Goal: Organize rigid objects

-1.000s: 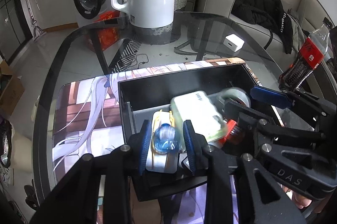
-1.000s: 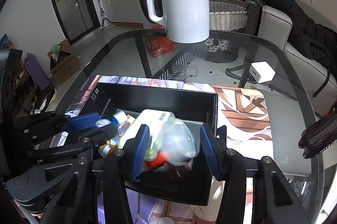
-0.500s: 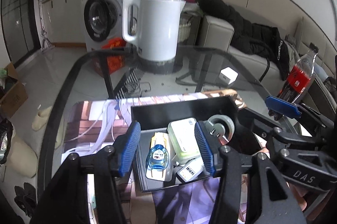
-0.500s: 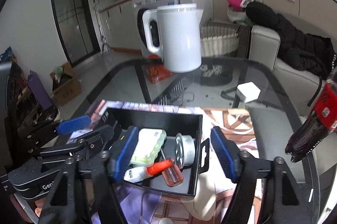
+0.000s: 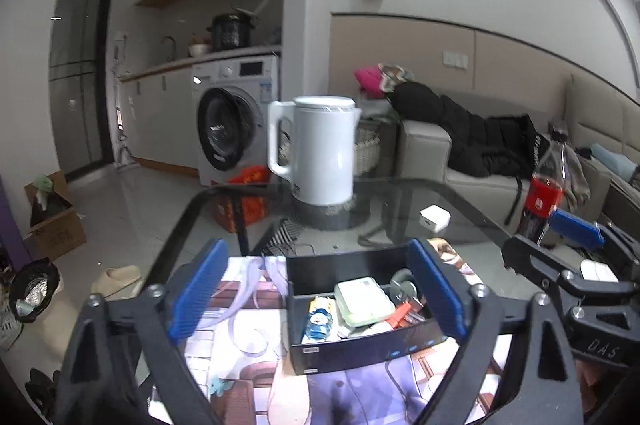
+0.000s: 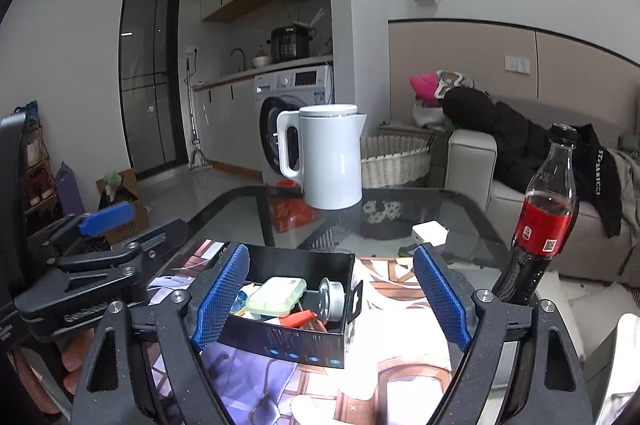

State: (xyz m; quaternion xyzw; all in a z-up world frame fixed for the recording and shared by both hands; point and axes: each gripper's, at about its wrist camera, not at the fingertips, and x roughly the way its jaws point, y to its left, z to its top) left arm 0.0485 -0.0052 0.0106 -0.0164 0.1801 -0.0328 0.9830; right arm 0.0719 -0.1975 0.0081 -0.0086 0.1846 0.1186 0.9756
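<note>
A black open box [image 5: 372, 345] [image 6: 288, 339] sits on a printed mat [image 5: 248, 305] on the glass table. Inside lie a pale green case [image 5: 362, 301] [image 6: 276, 297], a blue-capped packet [image 5: 318, 319], a silver roll [image 5: 404, 285] [image 6: 332, 295] and a red-orange item [image 5: 398, 315] [image 6: 298, 317]. My left gripper [image 5: 318, 297] is wide open and empty, raised above and in front of the box. My right gripper [image 6: 330, 297] is also wide open and empty, held back from the box.
A white kettle [image 5: 322, 153] [image 6: 328, 157] stands at the table's far side. A cola bottle [image 6: 542, 221] [image 5: 546, 185] stands at the right. A small white charger [image 5: 434, 217] [image 6: 430, 233] lies on the glass table [image 6: 248, 209]. A sofa and washing machine lie beyond.
Both grippers have opened wide, risen and pulled back from the box. The blue-capped packet and the silver roll now lie released in the box.
</note>
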